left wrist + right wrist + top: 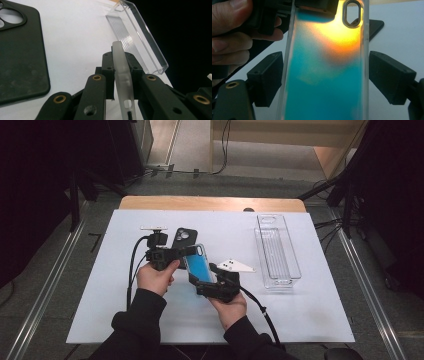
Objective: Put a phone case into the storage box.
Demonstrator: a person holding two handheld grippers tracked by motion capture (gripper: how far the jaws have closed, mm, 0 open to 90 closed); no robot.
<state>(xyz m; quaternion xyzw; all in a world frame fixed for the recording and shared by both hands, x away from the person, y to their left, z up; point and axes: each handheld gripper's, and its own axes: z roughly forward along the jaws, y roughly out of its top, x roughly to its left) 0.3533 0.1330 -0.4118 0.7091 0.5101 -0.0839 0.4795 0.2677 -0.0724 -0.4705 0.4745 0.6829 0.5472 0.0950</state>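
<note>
Between the left gripper's fingers, the translucent teal phone case is being clenched edge-on above the counter. The right gripper is sitting with fingers released, flanking the case's long edges (small gaps showing). A black phone case is lying just behind; a clear tray is standing well apart, rightward.

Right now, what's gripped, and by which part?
The left gripper is shut on the iridescent phone case, pinching its thin edge near the camera-cutout end. The right gripper straddles the case's sides with gaps either side, holding nothing.
</note>
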